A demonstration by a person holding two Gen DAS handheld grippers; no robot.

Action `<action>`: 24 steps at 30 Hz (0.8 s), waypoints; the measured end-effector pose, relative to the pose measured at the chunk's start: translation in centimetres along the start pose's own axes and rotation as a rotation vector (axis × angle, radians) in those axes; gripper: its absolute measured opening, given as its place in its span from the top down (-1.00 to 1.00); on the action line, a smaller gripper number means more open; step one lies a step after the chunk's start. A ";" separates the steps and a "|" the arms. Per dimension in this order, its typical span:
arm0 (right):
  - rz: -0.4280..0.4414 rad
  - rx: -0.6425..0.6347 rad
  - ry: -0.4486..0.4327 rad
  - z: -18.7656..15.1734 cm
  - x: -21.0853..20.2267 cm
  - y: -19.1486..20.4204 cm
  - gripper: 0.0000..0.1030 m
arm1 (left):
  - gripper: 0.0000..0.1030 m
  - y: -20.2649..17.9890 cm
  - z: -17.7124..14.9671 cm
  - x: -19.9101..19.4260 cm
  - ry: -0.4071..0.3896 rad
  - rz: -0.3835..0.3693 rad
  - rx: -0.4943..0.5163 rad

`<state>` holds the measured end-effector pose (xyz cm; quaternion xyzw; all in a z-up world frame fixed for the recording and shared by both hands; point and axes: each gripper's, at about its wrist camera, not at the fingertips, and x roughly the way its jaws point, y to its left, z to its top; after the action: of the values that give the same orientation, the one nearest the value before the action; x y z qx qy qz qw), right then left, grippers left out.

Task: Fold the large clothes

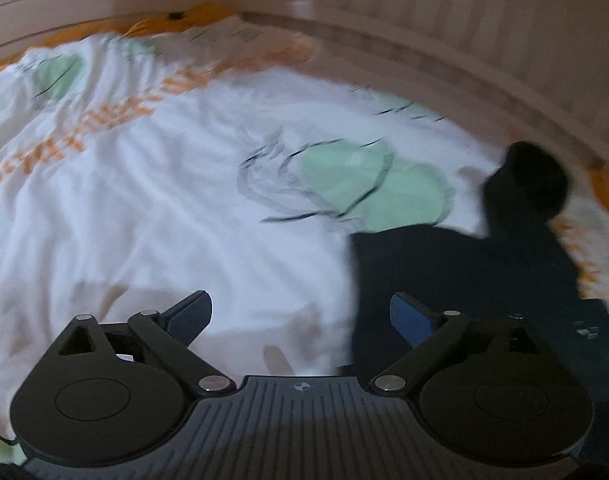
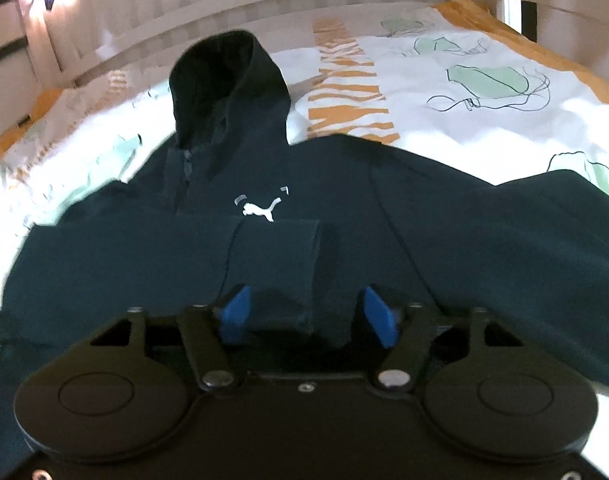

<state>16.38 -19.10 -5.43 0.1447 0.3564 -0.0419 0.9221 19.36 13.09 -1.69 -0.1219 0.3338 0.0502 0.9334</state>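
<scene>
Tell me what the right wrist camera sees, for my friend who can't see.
A dark hooded sweatshirt lies on a patterned bedspread, one sleeve cuff folded across its chest. The open right claw hovers at that cuff.

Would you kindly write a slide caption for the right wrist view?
Right gripper, jaws open, poised over a folded sleeve cuff of a dark hoodie on a patterned bedspread.

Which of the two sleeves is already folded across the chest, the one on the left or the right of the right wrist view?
The left sleeve: it crosses the hoodie, its cuff just below the white logo. The right sleeve still lies outward.
</scene>
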 end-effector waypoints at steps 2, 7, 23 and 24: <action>0.014 0.007 -0.027 0.0 -1.5 -0.4 -0.48 | -0.92 -1.7 0.3 -0.7 -0.007 -0.046 0.023; 0.021 0.050 -0.060 -0.4 -5.2 -2.4 -0.57 | -0.93 -7.6 0.1 -0.7 0.025 -0.192 0.099; -0.123 0.282 -0.035 -3.2 -12.3 -12.7 -0.58 | -0.93 -24.9 -7.0 4.9 0.148 -0.367 0.316; -0.131 0.297 -0.033 -3.4 -12.7 -13.2 -0.58 | -0.93 -25.3 -7.4 5.4 0.154 -0.358 0.326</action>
<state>2.42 -31.03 -2.44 0.2553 0.3396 -0.1566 0.8916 23.43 -13.19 -5.78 -0.0303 0.3810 -0.1798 0.9064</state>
